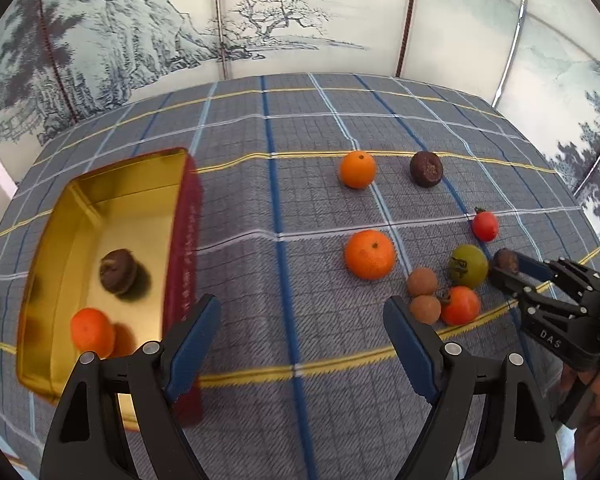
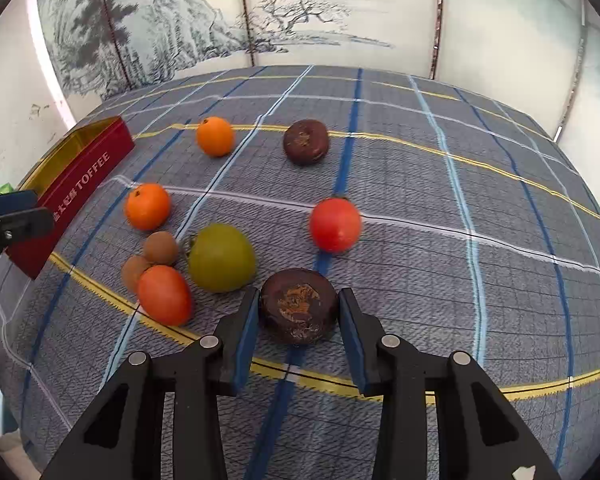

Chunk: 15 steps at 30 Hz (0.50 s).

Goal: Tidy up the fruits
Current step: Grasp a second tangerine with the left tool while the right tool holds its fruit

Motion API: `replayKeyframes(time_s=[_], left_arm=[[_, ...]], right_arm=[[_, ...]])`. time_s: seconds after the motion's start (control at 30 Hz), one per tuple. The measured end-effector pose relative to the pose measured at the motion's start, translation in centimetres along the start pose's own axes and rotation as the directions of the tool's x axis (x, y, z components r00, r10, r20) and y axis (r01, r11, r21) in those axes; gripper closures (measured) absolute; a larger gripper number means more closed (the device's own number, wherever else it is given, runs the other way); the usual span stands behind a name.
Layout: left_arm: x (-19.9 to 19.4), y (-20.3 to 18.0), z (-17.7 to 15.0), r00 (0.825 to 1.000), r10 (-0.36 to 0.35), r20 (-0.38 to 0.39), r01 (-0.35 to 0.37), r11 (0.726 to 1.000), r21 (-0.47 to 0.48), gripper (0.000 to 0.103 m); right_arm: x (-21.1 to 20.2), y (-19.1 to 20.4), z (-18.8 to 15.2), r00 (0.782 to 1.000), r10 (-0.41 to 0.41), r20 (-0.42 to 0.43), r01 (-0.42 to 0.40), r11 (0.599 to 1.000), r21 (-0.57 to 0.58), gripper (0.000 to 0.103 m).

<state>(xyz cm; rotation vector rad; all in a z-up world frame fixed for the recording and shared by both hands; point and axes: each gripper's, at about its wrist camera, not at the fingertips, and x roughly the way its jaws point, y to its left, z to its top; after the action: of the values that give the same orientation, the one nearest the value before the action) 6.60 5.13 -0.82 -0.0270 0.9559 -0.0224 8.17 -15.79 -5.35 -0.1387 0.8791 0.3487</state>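
From where I sit this looks like a staged tabletop set in a home-like room, not a kitchen. A grey woven tablecloth with blue, white and yellow checks fills the lower frame. Across the top stands a folding screen of pale panels painted with ink-wash mountains and bare trees. A scuffed white plaster wall shows at upper left.

tin: red outside, gold inside | tablecloth: grey plaid, blue, white, yellow lines | mandarins: orange | green tomato: olive green | tomato: red | dark round fruit: dark brown, orange patch | longans: tan | fingers: blue pads, black frames | folding screen: grey ink landscape
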Motion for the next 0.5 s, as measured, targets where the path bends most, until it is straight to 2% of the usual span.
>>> replayKeyframes(time_s=[0.13, 0.27, 0.37, 0.5], left_arm=[[1.2, -0.7, 0.5, 1.000, -0.007, -0.009, 0.007, 1.000, 0.013, 0.020], [2.3, -1.5, 0.9, 0.999, -0.037, -0.032, 0.038, 0.999, 0.029, 0.020], [3.1, -2.2, 1.4, 0.997, -0.060, -0.044, 0.062, 0.997, 0.046, 0.021], [3.9, -3.1, 2.2, 0.996, -0.078, -0.041, 0.081, 0.994, 0.073, 0.021]], right_arm=[[0.4, -3.2, 0.3, 0.995, -0.103, 0.002, 0.103, 0.993, 0.051, 0.067], [0.8, -6.5, 0.9, 0.988, -0.155, -0.005, 0.154, 0.981, 0.121, 0.067], [1.3, -8.2, 1.5, 0.981, -0.192, -0.016, 0.192, 0.970, 0.152, 0.067], [1.6, -9.6, 1.7, 0.982, -0.188, -0.019, 0.188, 0.964, 0.186, 0.067]])
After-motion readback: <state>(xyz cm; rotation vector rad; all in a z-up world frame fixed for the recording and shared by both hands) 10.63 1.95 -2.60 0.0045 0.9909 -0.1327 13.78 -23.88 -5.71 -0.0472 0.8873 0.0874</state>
